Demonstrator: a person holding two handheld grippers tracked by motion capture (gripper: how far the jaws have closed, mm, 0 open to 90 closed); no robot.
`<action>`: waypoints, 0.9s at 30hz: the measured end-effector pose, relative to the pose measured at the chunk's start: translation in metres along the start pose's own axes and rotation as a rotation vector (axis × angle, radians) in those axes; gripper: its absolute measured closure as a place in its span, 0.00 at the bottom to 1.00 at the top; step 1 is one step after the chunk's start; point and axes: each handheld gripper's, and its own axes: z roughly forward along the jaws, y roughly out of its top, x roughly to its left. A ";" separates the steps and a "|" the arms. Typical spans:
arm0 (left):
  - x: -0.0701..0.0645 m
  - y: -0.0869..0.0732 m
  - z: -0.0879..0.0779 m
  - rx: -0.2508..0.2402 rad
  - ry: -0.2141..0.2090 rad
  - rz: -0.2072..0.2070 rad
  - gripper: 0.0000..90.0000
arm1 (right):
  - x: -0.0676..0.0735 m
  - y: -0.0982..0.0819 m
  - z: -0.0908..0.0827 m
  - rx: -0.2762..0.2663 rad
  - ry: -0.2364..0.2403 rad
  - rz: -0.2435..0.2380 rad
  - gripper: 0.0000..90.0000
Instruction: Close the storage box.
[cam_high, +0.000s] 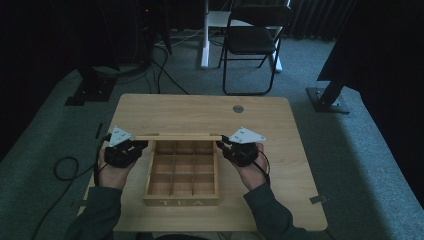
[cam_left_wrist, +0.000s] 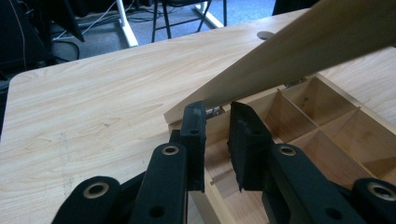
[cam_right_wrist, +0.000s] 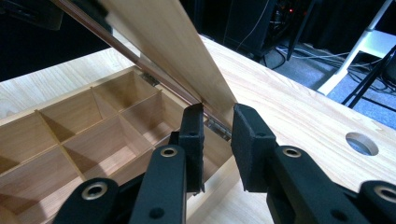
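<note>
1. Wooden box (cam_high: 182, 172), marked TEA, sits near the worktop (cam_high: 200, 112) front edge, its compartments showing.
2. Lid (cam_high: 178, 136) stands raised over the back edge.
3. Left tool (cam_high: 141, 143) grips the lid's left corner.
4. Right tool (cam_high: 223, 145) grips its right corner.

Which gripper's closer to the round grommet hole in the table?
Right. The right gripper, at the lid's right end, sits just below the hole; the left gripper is across the box.
</note>
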 end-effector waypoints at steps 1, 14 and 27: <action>0.000 -0.001 0.000 0.002 0.000 0.001 0.85 | 0.000 -0.001 0.000 0.001 0.001 0.002 0.82; -0.004 -0.009 -0.004 0.007 -0.006 0.004 0.84 | 0.009 -0.008 -0.007 -0.003 0.009 0.020 0.79; -0.006 -0.016 -0.004 0.010 -0.012 -0.005 0.79 | 0.021 -0.009 -0.015 0.003 -0.007 -0.012 0.75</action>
